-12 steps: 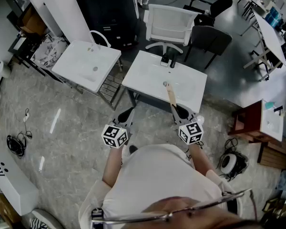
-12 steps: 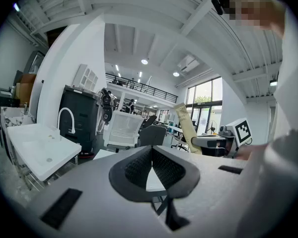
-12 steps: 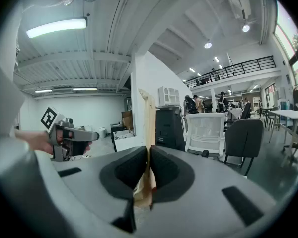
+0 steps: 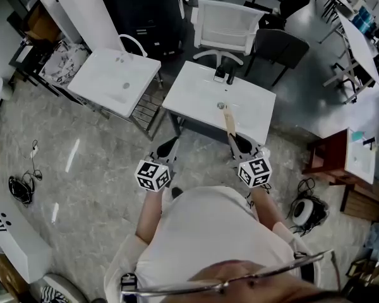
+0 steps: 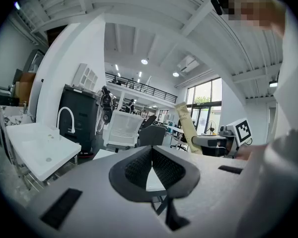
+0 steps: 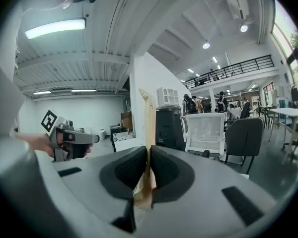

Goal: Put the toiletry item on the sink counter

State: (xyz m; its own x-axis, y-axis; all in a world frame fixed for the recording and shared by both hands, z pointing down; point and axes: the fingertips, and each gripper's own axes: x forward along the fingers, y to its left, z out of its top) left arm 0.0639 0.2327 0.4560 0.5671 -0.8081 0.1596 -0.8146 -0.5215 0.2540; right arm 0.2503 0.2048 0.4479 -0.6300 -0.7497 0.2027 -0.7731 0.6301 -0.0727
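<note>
Marbled grey floor [image 4: 82, 169] of an open workshop. White counter [image 4: 196, 93] dead ahead of the fingertips, black faucet [image 4: 224, 74] at its far edge; second sink [image 4: 114, 81] off left, white chair [image 4: 227, 27] and black chair [image 4: 281, 49] behind. Right gripper [image 4: 235, 141] clamped on tube [image 4: 228, 120] near its lower end, pads pressed to both faces. Tube jutting forward past the fingertips, over the counter. Left gripper [image 4: 168, 147] closed, empty, short of the counter's near edge.
</note>
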